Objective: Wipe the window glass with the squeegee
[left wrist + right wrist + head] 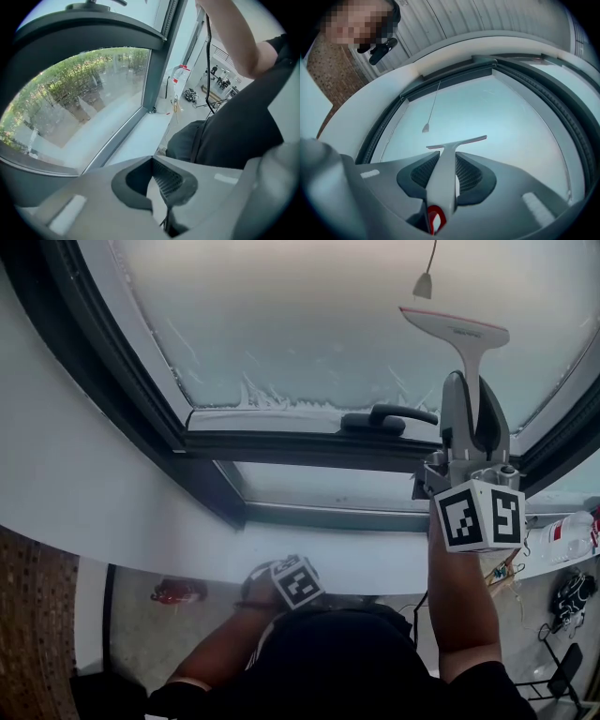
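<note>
Right gripper view, right claw [447,157] pinching smooth grey T-shaped squeegee [444,176], frosted window glass [501,117], left claw [155,162] pressed together

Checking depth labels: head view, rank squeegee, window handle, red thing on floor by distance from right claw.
1. Squeegee, gripped in the right claw.
2. Window handle, just left, on the frame.
3. Red item, on the floor, far lower left.

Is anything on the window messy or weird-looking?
Yes. The big upper glass pane is cloudy with a whitish film, ragged and streaky along its bottom edge, while the lower pane looks clear. The white T-shaped squeegee, held by the right gripper, sits slightly tilted.
</note>
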A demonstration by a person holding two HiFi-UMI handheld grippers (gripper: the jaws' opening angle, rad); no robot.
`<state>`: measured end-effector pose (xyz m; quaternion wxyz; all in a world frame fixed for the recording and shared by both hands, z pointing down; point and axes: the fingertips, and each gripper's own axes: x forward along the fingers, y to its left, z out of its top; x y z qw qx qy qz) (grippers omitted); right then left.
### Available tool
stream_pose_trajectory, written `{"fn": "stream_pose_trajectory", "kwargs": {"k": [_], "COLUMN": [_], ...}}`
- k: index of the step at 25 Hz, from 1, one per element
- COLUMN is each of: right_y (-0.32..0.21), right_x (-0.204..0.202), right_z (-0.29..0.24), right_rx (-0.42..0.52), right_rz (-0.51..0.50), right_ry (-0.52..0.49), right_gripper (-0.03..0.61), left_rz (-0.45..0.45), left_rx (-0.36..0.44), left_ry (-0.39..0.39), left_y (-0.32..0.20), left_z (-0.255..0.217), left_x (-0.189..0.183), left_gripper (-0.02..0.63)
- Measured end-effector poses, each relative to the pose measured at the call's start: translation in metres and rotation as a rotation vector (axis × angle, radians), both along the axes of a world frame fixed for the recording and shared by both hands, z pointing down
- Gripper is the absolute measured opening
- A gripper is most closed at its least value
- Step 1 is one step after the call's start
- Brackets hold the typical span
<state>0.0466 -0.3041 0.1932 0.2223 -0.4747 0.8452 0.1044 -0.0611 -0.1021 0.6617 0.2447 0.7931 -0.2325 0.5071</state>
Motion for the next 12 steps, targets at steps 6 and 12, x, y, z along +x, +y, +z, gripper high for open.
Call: {"fn": "stream_pose_trajectory", "kwargs": {"k": [6, 12], "right_y": [-0.001, -0.008], "right_x": [-0.024, -0.047], "right_z": [-0.082, -0.127], "right_rx": [0.14, 0.2], "right_rz": [0.032, 0.049], "right_ry": [0.017, 0.041], "right_gripper": [0.129, 0.129], "left_rz": [0.005, -0.013], "left_rx": [-0.011, 0.004], "left_ry": [0.007, 0.017], "left_y": [0.006, 0.002], "left_z": [0.002, 0.0], "left_x": [-0.008, -0.015], "left_gripper": [0.0, 0.0]}}
